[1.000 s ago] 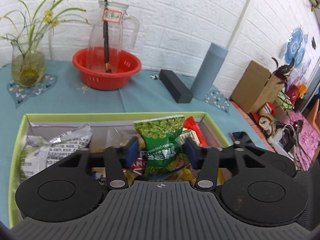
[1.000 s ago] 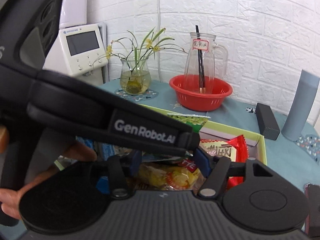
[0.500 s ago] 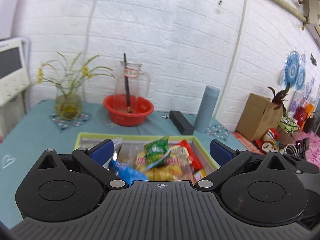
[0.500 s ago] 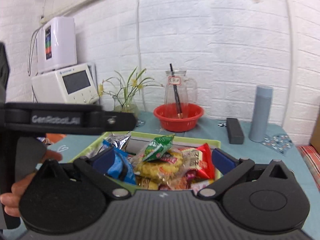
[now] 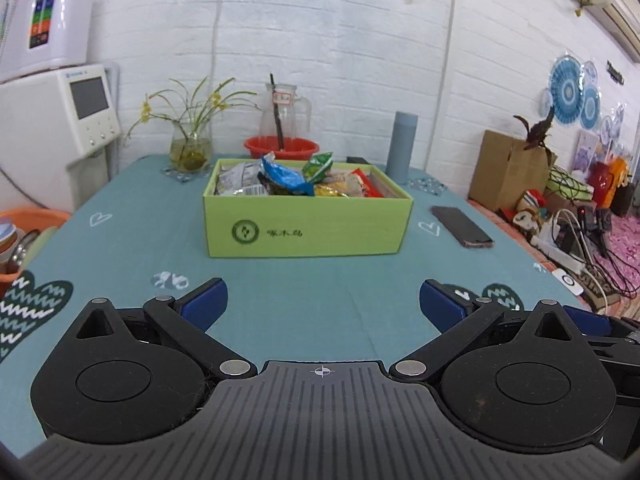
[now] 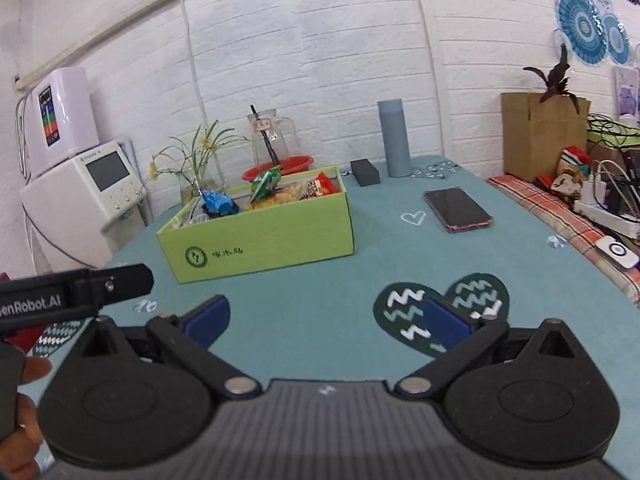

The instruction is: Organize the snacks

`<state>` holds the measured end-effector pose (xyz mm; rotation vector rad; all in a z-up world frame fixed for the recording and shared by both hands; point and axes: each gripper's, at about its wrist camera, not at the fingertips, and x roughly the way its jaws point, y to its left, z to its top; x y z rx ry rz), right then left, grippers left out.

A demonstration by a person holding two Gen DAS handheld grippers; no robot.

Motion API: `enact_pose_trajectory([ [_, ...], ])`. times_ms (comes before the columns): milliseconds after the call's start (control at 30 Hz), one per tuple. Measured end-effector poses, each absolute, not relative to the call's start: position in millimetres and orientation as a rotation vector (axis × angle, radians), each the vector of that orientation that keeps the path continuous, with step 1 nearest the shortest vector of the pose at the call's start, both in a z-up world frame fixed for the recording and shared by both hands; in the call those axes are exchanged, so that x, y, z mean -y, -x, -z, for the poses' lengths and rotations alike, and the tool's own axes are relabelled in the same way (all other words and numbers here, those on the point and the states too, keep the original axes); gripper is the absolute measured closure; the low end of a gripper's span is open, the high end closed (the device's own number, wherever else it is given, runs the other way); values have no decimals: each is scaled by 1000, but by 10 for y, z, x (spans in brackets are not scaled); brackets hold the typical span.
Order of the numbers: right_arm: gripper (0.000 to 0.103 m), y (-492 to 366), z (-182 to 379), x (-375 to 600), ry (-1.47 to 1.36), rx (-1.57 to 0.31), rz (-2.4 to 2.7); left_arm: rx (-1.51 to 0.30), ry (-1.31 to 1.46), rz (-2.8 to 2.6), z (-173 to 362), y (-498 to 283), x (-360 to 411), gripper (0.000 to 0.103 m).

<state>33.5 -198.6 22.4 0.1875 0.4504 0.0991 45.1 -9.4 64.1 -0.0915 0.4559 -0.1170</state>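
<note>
Both grippers have pulled back from the green snack box point(image 5: 304, 224); left gripper point(image 5: 323, 300) and right gripper point(image 6: 326, 316) fingers spread wide, empty. "GenRobot.AI" partly readable.

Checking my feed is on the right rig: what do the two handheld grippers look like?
Both match: a ribbed dark grey body, two black teardrop-shaped link plates with round discs, silver pivot pins, and blue pads on the fingers. The left gripper has a small white crosshair mark on its body. In the right gripper view, the other gripper's black bar reads "enRobot.AI" in white. No cables or sleeves show.
</note>
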Motion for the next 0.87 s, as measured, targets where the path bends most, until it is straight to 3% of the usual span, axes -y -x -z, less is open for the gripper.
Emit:
enact_pose_trajectory([
  [333,1,668,-137,1842,-82,-393,-32,-452,169,172,-403,512,-14,13],
  [600,1,1017,-168,1823,-97,-333,-53,-360,130,109,-488,992,-50,13],
  [867,1,1234,-114,1804,-59,-282,-24,-330,123,107,-430,1232,0,20],
])
